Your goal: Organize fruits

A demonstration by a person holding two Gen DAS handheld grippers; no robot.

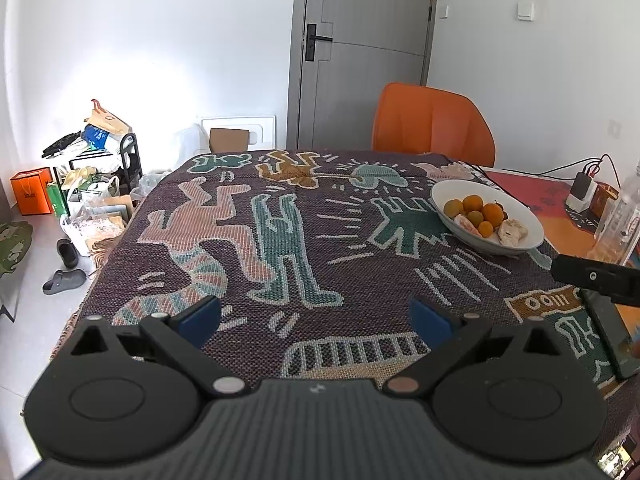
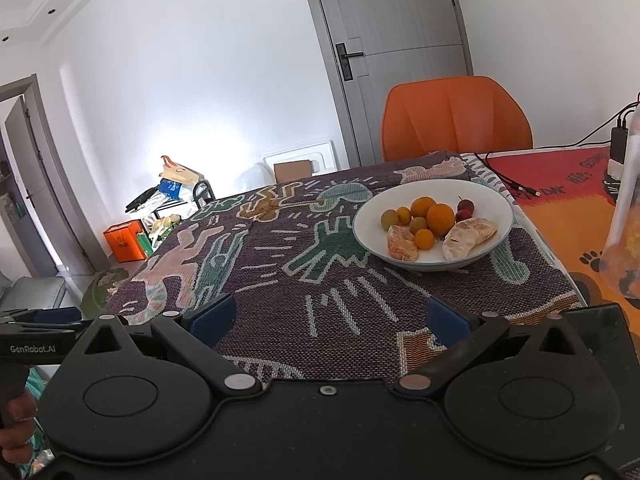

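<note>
A white bowl stands on the patterned cloth, right of centre. It holds several oranges, small green-yellow fruits, two small red fruits and two peeled citrus pieces. The bowl also shows in the left wrist view, far right. My left gripper is open and empty, low over the cloth, left of the bowl. My right gripper is open and empty, in front of the bowl. The right gripper's body shows in the left wrist view.
An orange chair stands behind the table. A clear plastic bag and a charger with cables sit at the right. A dark phone lies near the right edge. Bags and boxes clutter the floor at left.
</note>
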